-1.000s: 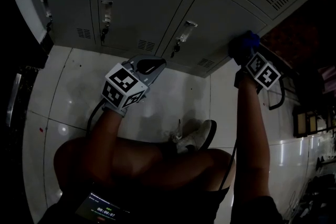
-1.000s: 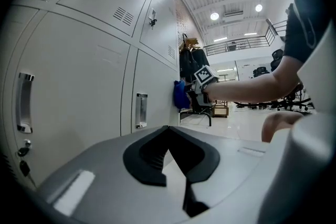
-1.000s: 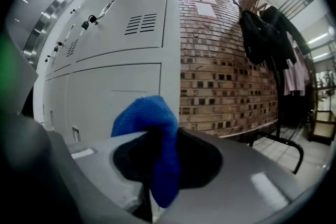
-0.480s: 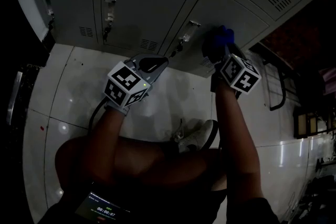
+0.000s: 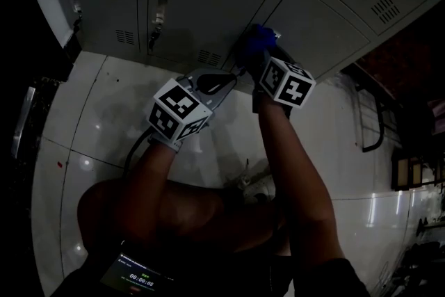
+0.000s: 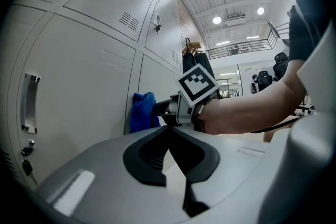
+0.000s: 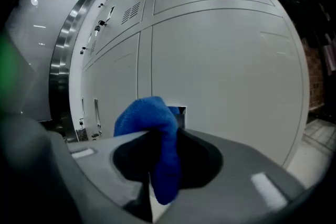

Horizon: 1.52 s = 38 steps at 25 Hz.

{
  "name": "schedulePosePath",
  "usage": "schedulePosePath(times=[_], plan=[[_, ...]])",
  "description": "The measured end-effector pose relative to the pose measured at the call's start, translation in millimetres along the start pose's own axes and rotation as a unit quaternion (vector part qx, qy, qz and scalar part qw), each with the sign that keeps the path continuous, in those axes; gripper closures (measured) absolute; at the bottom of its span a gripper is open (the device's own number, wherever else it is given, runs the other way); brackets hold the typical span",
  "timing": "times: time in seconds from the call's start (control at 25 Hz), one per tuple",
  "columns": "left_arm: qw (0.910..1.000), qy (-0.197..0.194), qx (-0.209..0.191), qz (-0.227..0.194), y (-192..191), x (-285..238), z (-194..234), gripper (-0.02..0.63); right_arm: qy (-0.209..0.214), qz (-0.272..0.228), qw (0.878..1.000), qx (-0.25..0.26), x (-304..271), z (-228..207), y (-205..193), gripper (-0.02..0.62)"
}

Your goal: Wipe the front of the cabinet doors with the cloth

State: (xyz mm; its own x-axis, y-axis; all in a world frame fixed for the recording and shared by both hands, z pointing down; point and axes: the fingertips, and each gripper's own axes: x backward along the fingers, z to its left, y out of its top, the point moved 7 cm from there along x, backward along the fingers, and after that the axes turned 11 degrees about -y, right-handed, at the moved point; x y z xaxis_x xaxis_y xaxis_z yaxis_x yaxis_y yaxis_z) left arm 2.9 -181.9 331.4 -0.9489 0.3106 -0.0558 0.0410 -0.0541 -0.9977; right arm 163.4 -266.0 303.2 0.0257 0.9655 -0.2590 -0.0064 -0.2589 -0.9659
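- The right gripper (image 7: 156, 165) pinches the blue cloth (image 7: 149, 120) between its jaws and holds it against one of the cabinet doors (image 7: 226, 65), low down and close to the seam with the next door.
- The left gripper (image 6: 176, 157) has its jaws pressed together on nothing and hangs just beside, apart from the doors.
- I judge that the wiping is under way. The grey fronts show no trace of wiped or unwiped parts, so I cannot tell how much is left.

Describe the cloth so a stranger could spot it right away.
Find the wall of pale grey metal cabinet doors. Against one door, the right gripper holds a bunched bright blue cloth. Nothing else there is blue or soft.
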Motion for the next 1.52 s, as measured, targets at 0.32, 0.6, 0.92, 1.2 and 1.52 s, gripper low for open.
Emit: schedulePosePath(times=[0.32, 0.6, 0.92, 1.2, 1.52], plan=[[0.9999, -0.003, -0.004, 0.011, -4.1, -1.6, -1.4, 0.605, -0.055, 0.008, 0.998, -0.016, 12.7, -70.5, -5.8, 0.518], [0.9997, -0.006, -0.005, 0.024, -8.1, -4.9, -2.0, 0.606, -0.117, 0.011, 0.993, -0.013, 30.6, -148.5, -7.1, 0.518], [0.9995, -0.007, -0.006, 0.030, -10.2, -7.6, -2.5, 0.604, -0.187, 0.009, 0.980, -0.066, 51.4, -221.8, -12.1, 0.518], [0.9996, -0.005, -0.005, 0.029, -9.6, -6.5, -0.2, 0.606, -0.170, -0.001, 0.983, -0.064, 63.3, -202.6, -18.0, 0.518], [0.9998, 0.001, -0.002, 0.021, -7.3, -3.1, 0.3, 0.604, -0.051, 0.007, 0.999, -0.006, 34.8, -84.9, -38.3, 0.518]])
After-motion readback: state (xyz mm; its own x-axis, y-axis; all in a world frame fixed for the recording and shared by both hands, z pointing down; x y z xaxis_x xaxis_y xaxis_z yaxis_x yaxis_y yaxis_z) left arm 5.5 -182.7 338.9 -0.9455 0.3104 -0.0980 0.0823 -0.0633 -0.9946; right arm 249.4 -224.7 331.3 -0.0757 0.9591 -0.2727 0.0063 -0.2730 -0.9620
